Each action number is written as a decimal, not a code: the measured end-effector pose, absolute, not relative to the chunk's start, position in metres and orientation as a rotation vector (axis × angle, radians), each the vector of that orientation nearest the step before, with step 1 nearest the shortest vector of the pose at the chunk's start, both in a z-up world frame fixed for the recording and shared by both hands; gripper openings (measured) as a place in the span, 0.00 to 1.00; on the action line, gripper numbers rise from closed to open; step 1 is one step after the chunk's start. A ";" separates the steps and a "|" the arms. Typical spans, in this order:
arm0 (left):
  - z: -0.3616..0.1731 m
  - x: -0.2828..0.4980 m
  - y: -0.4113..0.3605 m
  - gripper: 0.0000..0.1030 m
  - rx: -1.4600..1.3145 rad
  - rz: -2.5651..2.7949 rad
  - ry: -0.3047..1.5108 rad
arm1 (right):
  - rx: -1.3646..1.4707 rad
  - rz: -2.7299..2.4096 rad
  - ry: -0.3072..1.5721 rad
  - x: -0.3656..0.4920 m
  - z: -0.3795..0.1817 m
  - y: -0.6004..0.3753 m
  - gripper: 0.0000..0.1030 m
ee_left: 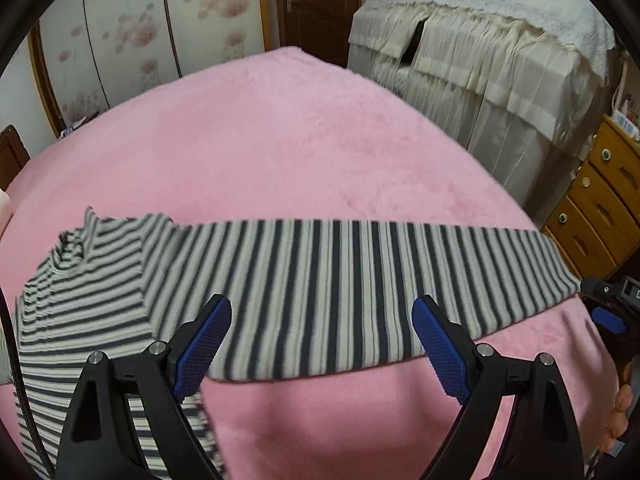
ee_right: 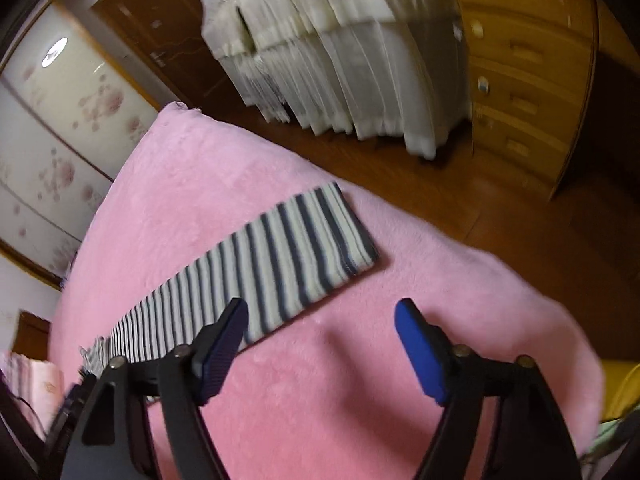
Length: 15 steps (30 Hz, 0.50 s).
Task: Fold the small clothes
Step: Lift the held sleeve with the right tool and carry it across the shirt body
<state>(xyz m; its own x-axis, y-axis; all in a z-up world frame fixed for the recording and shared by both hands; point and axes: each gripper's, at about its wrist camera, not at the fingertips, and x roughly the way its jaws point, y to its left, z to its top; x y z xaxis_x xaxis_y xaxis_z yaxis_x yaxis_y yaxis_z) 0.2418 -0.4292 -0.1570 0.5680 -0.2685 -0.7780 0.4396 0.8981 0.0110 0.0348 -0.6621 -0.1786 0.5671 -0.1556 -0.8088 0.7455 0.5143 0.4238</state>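
Observation:
A small black-and-white striped top (ee_left: 80, 312) lies flat on a pink blanket (ee_left: 280, 152). Its collar is at the left and one long sleeve (ee_left: 360, 284) stretches out to the right. My left gripper (ee_left: 322, 304) is open and empty, hovering over the sleeve near the shoulder. My right gripper (ee_right: 322, 312) is open and empty above the blanket, just beside the sleeve's cuff end (ee_right: 304, 248). Part of the right gripper shows at the right edge of the left wrist view (ee_left: 608, 312).
The pink blanket (ee_right: 360, 360) covers a bed. A second bed with a cream skirt (ee_left: 480, 80) stands beyond it, with wooden floor (ee_right: 460, 200) between. A wooden drawer chest (ee_left: 600, 200) is at the right, wardrobe doors (ee_left: 132, 40) at the left.

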 end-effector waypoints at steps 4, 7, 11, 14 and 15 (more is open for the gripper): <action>-0.173 0.246 -0.436 0.88 0.214 -0.410 0.889 | 0.937 -0.635 0.815 0.045 -0.204 -0.679 0.70; -0.176 0.249 -0.437 0.88 0.213 -0.406 0.893 | 0.954 -0.649 0.808 0.050 -0.212 -0.684 0.65; -0.176 0.253 -0.438 0.88 0.195 -0.403 0.905 | 0.937 -0.639 0.817 0.060 -0.216 -0.687 0.17; -0.170 0.251 -0.436 0.88 0.192 -0.408 0.903 | 0.949 -0.606 0.767 0.058 -0.209 -0.689 0.05; -0.166 0.249 -0.433 0.88 0.194 -0.410 0.893 | 0.919 -0.602 0.751 0.058 -0.201 -0.685 0.05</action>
<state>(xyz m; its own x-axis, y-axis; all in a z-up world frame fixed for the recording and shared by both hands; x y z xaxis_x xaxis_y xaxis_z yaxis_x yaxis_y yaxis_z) 0.2490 -0.4334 -0.1659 0.5559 -0.2654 -0.7878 0.4243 0.9055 -0.0057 0.0579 -0.6846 -0.2014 0.6013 -0.1421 -0.7863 0.7362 0.4809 0.4761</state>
